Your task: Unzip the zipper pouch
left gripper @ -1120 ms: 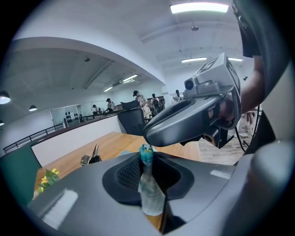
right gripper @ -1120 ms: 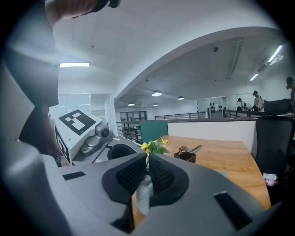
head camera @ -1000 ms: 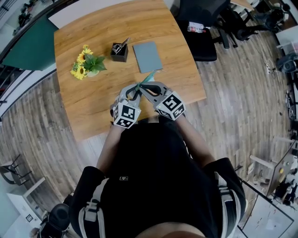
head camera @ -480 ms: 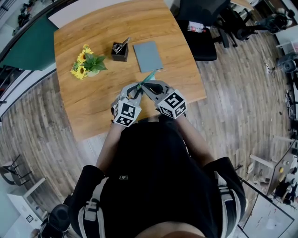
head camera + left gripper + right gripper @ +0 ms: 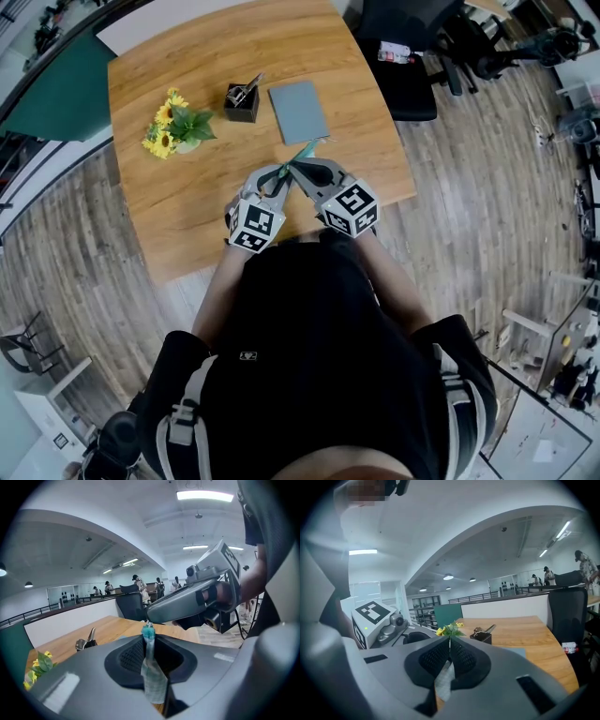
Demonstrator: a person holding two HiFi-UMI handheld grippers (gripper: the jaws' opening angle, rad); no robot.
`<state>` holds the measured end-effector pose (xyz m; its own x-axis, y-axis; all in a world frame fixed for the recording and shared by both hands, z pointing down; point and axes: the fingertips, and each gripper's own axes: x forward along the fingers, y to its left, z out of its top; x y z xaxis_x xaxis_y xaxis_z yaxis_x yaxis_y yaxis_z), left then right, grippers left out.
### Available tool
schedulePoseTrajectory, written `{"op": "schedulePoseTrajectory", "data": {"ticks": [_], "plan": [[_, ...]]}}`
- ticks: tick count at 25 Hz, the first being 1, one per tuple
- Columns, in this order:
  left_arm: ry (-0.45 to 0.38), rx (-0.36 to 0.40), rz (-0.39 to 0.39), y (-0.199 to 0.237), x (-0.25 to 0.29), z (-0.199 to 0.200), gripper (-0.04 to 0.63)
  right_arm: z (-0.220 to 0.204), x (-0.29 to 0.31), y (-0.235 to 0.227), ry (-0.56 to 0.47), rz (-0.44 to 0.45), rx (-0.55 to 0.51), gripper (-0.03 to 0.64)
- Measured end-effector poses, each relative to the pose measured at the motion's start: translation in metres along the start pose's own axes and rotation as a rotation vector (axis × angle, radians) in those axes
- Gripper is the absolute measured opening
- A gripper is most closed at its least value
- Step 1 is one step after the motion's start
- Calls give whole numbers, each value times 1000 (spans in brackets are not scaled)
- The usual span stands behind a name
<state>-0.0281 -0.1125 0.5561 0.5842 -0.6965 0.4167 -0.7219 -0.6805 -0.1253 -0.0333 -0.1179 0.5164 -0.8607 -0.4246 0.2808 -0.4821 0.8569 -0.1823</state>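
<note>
A small teal-edged mesh zipper pouch (image 5: 302,154) hangs above the table's near edge, pinched between both grippers. My left gripper (image 5: 275,180) is shut on the pouch's fabric (image 5: 152,672), and its jaws have just closed a little further on it. The teal zipper end (image 5: 148,631) sticks up past the left jaws. My right gripper (image 5: 293,170) comes in from the right, with its jaws closed tight on a thin edge of the pouch (image 5: 443,680). The right gripper's tip (image 5: 152,616) meets the zipper end. What it pinches there is hidden.
On the wooden table (image 5: 187,216) stand yellow flowers (image 5: 173,127), a black pen holder (image 5: 240,103) and a grey notebook (image 5: 298,112), all beyond the grippers. A black office chair (image 5: 403,56) stands at the table's far right side.
The right gripper has shifted slightly to the right and rolled a little. The left gripper has stayed in place, and the pouch remains between both.
</note>
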Motion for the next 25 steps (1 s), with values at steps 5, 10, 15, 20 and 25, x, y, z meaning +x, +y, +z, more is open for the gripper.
{"op": "schedulePoseTrajectory", "data": {"ticks": [5,10,15,20,25], "plan": [[3,4,-4,-1,-2,1,44,0,-1,-2,5,-14,-3,6],[4,8,-9,0,-2,-1,40,-3,1,-8,9,-36,2,6],[3,12,-13,-2,-1,1,38,-4,-2,-12,10,-50,5,6],[3,15,-21,-4,-2,2,37,-6,-3,-16,15,-61,7,6],[-1,22,-31,-5,-3,3,35,-8,-5,-21,17,-74,14,6]]}}
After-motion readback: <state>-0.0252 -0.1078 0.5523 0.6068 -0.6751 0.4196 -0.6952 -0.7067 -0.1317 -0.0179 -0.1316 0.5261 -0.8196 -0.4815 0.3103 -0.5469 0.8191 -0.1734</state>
